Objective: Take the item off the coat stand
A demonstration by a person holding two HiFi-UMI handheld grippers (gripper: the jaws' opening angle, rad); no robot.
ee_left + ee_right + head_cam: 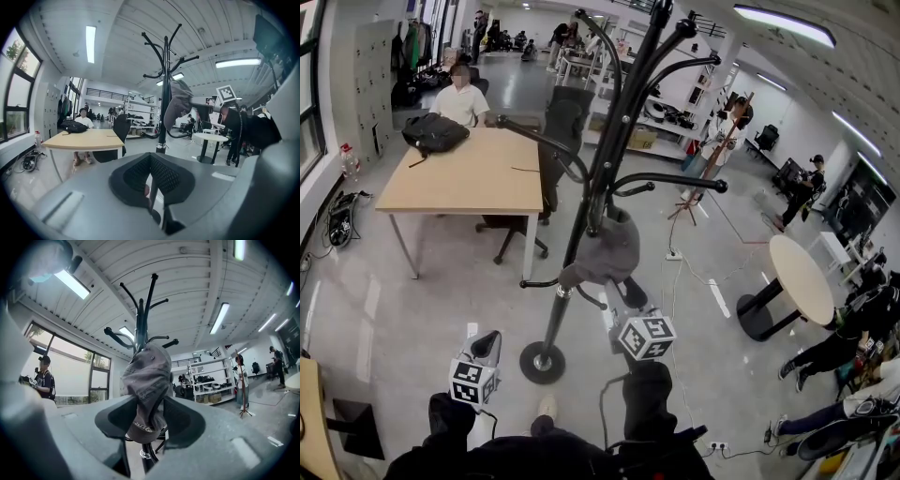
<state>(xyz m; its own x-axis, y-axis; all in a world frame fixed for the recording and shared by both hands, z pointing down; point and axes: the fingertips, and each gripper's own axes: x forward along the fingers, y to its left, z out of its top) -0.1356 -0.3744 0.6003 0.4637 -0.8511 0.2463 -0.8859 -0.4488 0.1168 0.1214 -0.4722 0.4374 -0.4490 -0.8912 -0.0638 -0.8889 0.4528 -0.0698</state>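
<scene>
A grey cap (609,251) hangs on a lower hook of the black coat stand (598,169). My right gripper (620,292) reaches up under the cap. In the right gripper view its two dark pads sit against both sides of the cap (146,380), shut on the lower part, with the stand (140,315) behind. My left gripper (487,345) hangs low to the left of the stand's base, apart from it. In the left gripper view its pads (136,176) stand nearly together with nothing between them, and the cap (178,105) on the stand (164,93) is farther off.
The stand's round base (543,362) rests on the glossy floor just ahead. A wooden table (469,178) with a black bag (434,132), a seated person and an office chair (558,131) stand behind. A round table (802,277) and several people are at the right.
</scene>
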